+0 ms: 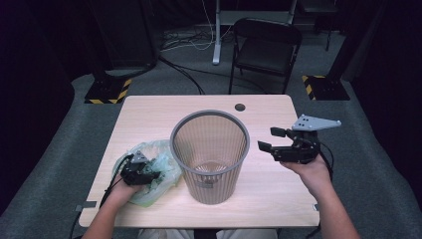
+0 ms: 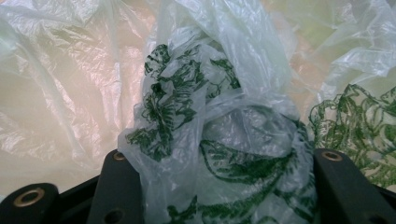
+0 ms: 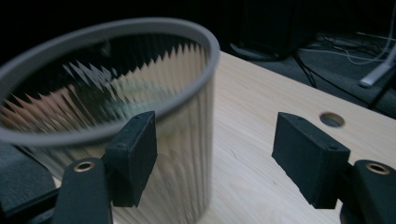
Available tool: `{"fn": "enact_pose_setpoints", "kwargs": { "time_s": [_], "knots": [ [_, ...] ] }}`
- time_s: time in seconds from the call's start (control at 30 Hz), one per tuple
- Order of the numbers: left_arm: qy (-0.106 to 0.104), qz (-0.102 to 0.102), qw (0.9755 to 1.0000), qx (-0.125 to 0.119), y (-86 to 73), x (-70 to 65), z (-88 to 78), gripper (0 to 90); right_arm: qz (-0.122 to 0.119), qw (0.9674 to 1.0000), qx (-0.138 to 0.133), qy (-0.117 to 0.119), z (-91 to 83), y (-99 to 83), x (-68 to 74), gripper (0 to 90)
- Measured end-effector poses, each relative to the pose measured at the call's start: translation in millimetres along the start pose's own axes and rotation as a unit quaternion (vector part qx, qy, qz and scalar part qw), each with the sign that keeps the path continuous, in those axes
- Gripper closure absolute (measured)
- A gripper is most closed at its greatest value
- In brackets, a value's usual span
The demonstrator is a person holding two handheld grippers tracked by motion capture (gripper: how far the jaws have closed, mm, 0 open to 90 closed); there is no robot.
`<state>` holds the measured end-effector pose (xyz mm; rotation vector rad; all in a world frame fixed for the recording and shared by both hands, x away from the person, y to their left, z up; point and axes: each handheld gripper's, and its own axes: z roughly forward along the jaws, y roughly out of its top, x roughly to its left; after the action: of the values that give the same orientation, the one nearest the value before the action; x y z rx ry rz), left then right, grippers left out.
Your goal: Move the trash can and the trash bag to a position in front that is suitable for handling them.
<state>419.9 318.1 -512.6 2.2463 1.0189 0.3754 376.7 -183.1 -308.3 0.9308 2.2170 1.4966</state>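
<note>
Your forearms come in at the near edge of the high view, so start there. Your left gripper (image 1: pixel 142 174) sits on the crumpled plastic bag (image 1: pixel 159 162), which lies on the table (image 1: pixel 149 112) just left of the wastebasket (image 1: pixel 210 149) and touches its wall. Your right gripper (image 1: pixel 278 142) hangs to the right of the wastebasket, apart from it, jaws spread and empty. If you drag the bag sideways, you could tip the light basket, since nothing steadies it.

From the left gripper view, the bag (image 2: pixel 219 154) with its green leaf print is bunched between the two black jaws, which press on it from both sides: you are gripping a wad of film, not its mouth. Lift from here and the bag may stay balled up, or the thin plastic may slip or tear.

From the right gripper view, the open jaws frame the wastebasket (image 3: pixel 154 65) rim on their left, with bare table beyond. Close too late and you could knock the rim rather than catch it.
</note>
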Motion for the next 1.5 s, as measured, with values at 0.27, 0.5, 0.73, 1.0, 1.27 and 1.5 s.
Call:
{"fn": "enact_pose_setpoints", "kwargs": {
  "time_s": [0.27,0.5,0.73,1.0,1.27,1.5],
  "knots": [
    [-0.001,0.0,1.0,-0.002,-0.3,0.0,0.2,49.3,-0.014,0.9994,0.004,0.031,28.1,21.8,17.2,28.7],
    [-0.002,0.001,1.0,-0.002,-0.4,0.2,0.2,49.2,-0.032,0.9985,0.037,0.023,58.1,23.7,22.3,30.5],
    [-0.003,0.002,1.0,-0.003,-0.5,0.3,0.1,49.3,-0.036,0.9979,0.049,0.02,69.3,19.4,18.7,38.5],
    [-0.002,0.0,1.0,-0.003,-0.7,-0.3,0.1,49.3,-0.03,0.9986,0.041,0.016,63.6,17.7,19.7,43.1],
    [-0.001,-0.001,1.0,-0.004,-0.9,-0.8,0.2,49.3,-0.025,0.9985,0.036,0.034,55.5,12.1,25.5,44.0],
    [-0.005,0.005,1.0,-0.002,-0.7,-1.4,-0.2,50.1,-0.032,0.9976,0.037,0.049,50.8,8.9,33.1,44.5]
  ]
}}
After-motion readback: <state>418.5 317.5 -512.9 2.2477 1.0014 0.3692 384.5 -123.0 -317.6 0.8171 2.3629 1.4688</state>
